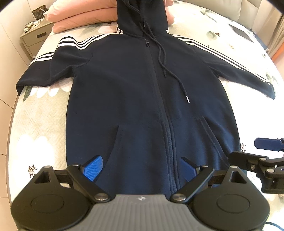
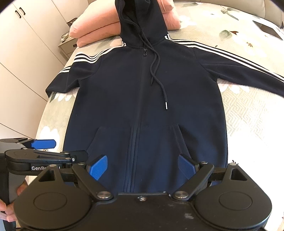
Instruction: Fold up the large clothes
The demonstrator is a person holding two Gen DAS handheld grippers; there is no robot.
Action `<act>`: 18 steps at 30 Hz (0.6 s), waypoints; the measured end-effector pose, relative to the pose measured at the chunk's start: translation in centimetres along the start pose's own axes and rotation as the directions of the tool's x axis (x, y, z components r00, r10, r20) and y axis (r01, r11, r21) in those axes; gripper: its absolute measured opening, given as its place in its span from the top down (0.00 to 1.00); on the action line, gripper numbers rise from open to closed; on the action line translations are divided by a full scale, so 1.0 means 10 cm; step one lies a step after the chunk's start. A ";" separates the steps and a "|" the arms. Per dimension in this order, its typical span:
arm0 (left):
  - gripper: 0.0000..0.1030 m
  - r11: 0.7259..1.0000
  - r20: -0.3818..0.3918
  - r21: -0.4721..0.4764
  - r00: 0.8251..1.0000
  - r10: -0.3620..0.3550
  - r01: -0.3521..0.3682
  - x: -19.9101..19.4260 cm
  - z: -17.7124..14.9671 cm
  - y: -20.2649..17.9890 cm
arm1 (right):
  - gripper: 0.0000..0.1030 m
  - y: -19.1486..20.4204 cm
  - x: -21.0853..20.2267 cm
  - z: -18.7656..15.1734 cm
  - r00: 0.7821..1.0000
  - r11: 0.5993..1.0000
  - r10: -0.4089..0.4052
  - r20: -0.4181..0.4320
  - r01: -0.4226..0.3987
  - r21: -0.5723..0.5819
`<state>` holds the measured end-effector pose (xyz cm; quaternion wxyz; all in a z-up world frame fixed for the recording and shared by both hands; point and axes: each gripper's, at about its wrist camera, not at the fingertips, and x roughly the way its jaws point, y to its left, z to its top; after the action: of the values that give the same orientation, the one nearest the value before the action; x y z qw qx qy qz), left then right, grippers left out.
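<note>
Both your grippers tip steeply down over the near end of the hoodie (image 1: 134,92), side by side. Your left gripper (image 1: 141,168) has its fingers (image 1: 93,168) spread wide w/ nothing between the pads but the cloth lying below; whether the tips touch it can't be told. The zip runs up just inside its right finger, the left pocket slit starts just past its left finger. Your right gripper (image 2: 142,168) matches: fingers (image 2: 98,167) spread wide, nothing pinched, the zip closer to its left finger and the right pocket slit just beyond its right finger. In the left wrist view the right gripper juts in from beyond the right finger, over the hoodie's edge; in the right wrist view the left one pokes in beyond the left finger, and your hand (image 2: 8,207) wraps its handle low at the frame edge. The hoodie lies face up, zipped, flat on the bed (image 1: 40,120), its bottom end nearest the fingers, sleeves (image 1: 44,71) spread out to both sides, hood far ahead of the fingertips against the pink pillows (image 1: 83,16). The drawstring (image 1: 177,80) trails down the chest, ahead of the fingers. A nightstand (image 1: 33,37) sits far ahead, off past the left fingers.
</note>
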<state>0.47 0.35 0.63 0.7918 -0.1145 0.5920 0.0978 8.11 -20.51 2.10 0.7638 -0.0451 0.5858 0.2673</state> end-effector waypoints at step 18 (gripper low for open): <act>0.09 0.999 -0.020 -0.033 1.000 0.018 -0.019 0.05 0.04 0.06 | 0.01 0.06 0.11 0.01 0.999 0.999 -0.034 -0.030 0.033 -0.033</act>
<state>0.76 1.07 0.25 0.7829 -0.1230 0.5992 0.1138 8.12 -19.60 1.24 0.7583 -0.0713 0.5921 0.2633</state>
